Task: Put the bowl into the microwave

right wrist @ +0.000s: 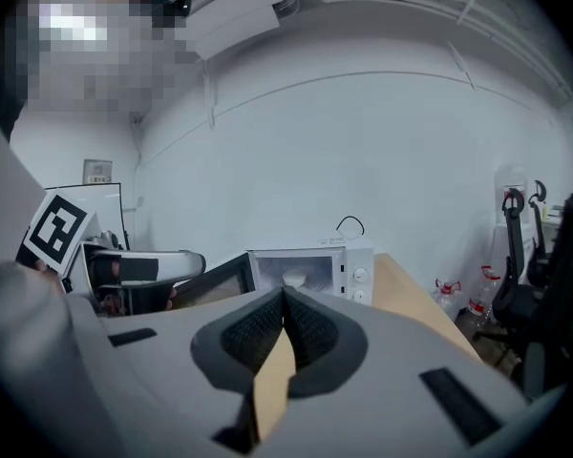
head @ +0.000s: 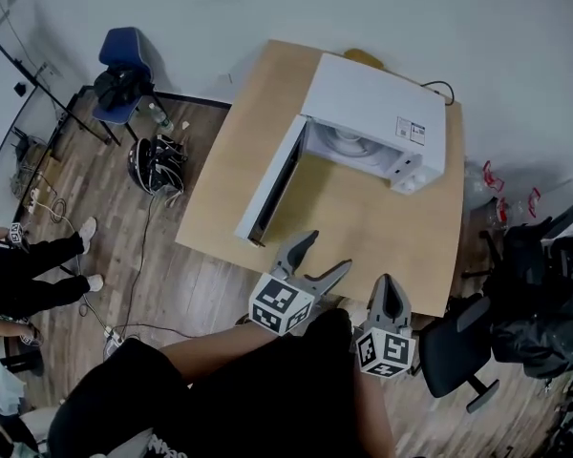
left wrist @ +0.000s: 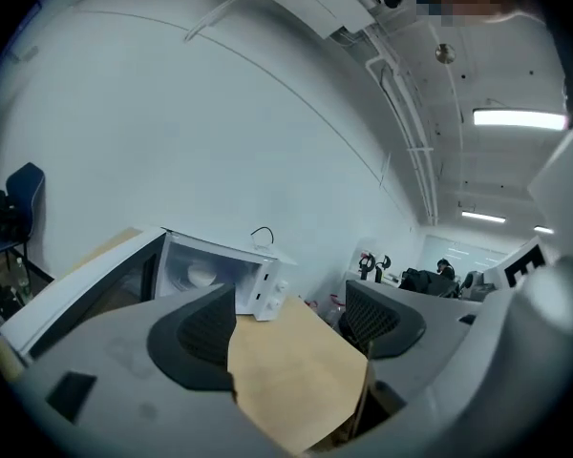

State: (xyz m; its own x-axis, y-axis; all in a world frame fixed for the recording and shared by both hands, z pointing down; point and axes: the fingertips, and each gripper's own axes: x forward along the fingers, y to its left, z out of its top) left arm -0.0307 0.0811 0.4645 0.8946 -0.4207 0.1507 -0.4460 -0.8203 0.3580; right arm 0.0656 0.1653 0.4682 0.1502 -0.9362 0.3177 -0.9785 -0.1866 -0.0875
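Although the door [head: 272,181] of the microwave [head: 377,103] stood wide open, swung out to the left and toward the near edge of the bench [head: 363,219], the main part of the task looked done. A small white bowl [left wrist: 202,276] sat inside the lit cavity, on what seemed to be the turntable, and both gripper views showed it there. As a judgement, nothing was left of the placing itself. At most the door remained to be pushed shut, though the task sentence did not ask for that. The left tongs [head: 330,251] hovered over the near edge of the bench with jaws spread wide and nothing between them, only bare bench top showing in the gap. The right tongs [head: 388,286], just to the right of them and a little nearer, had jaws pressed together at the tips and gripped nothing. Both pairs pointed toward the far side of the bench, where the microwave stood at the far right. The bowl lay well apart from both pairs, beyond a stretch of bare bench, slightly left of the line of the left tongs and almost straight ahead of the right tongs, touched by neither.
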